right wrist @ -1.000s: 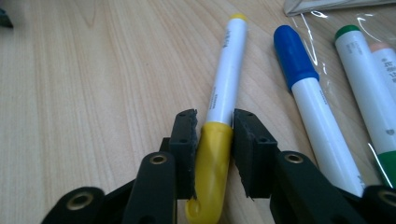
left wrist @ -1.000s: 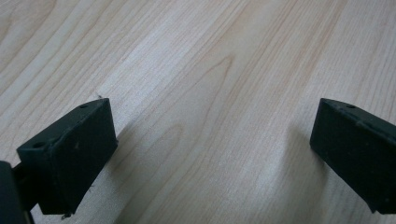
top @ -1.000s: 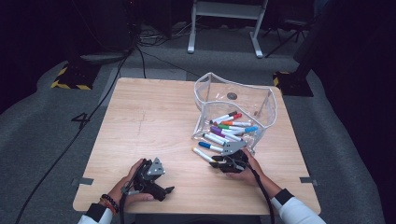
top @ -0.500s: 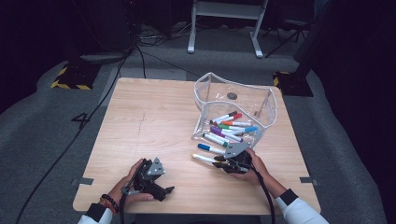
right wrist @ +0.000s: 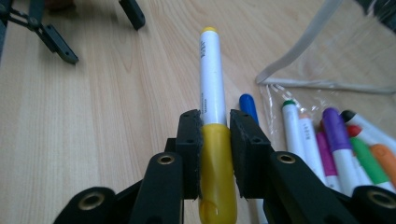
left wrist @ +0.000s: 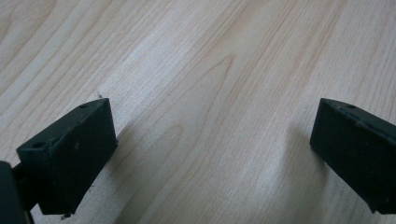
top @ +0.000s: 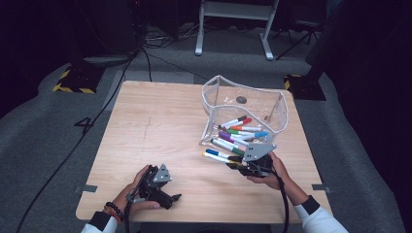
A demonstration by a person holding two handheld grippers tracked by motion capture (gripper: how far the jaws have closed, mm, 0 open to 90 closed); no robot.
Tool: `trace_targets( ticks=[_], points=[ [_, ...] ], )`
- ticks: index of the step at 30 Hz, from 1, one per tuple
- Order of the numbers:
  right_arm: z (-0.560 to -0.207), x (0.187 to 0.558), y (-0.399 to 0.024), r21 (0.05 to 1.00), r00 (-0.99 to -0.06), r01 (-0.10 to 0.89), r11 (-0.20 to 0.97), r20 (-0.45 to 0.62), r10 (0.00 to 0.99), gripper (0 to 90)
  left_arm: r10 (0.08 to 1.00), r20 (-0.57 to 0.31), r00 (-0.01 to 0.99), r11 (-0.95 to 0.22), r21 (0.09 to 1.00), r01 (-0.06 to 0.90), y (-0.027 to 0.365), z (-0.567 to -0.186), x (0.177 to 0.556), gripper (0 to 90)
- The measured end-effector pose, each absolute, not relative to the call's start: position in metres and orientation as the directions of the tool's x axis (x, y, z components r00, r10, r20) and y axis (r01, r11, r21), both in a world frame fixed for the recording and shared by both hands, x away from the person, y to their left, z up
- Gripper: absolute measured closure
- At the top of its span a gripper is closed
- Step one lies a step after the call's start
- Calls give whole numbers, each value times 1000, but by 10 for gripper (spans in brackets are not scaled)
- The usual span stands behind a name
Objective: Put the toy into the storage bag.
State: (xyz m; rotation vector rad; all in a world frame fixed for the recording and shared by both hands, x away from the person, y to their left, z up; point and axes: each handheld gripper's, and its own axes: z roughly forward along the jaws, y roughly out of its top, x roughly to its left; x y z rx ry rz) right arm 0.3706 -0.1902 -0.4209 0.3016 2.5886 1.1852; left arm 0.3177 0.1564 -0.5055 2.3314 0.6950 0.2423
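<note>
My right gripper [right wrist: 215, 135] is shut on a yellow marker [right wrist: 212, 88], gripping its yellow cap end while the white barrel sticks out ahead. In the high view the right gripper [top: 239, 165] holds the yellow marker [top: 216, 158] just above the table, in front of a clear plastic bag [top: 272, 99]. A blue marker [right wrist: 247, 106] lies on the wood beside it. Several coloured markers [top: 238, 132] lie in the bag's mouth. My left gripper [top: 170, 190] rests near the front edge, its jaws [left wrist: 210, 135] open with bare wood between them.
The wooden table [top: 160, 126] has free room on its left half and middle. The open bag stands at the right rear with a small dark round thing [top: 241, 100] inside. A metal stand [top: 233, 24] and cables lie on the floor beyond.
The right gripper has risen and drawn back slightly to the right with the yellow marker in it. The left gripper has stayed put.
</note>
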Motion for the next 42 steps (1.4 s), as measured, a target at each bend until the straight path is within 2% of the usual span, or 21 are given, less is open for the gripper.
trace_targets(
  ticks=[14, 23, 34, 42],
  points=[
    [-338, 374, -215, 792, -895, -3, 611, -274, 351, 746, 542, -15, 840, -624, 662, 415, 156, -505, 318, 6],
    [-298, 398, -232, 797, -845, 16, 603, -312, 435, 746, 543, -15, 840, -624, 662, 415, 156, -505, 318, 5],
    [-287, 447, -238, 747, -803, 120, 653, -314, 507, 746, 546, -15, 838, -622, 662, 417, 156, -506, 318, 5],
    [-300, 478, -234, 711, -797, 207, 672, -275, 537, 746, 546, -15, 838, -622, 662, 418, 155, -506, 318, 5]
  ],
)
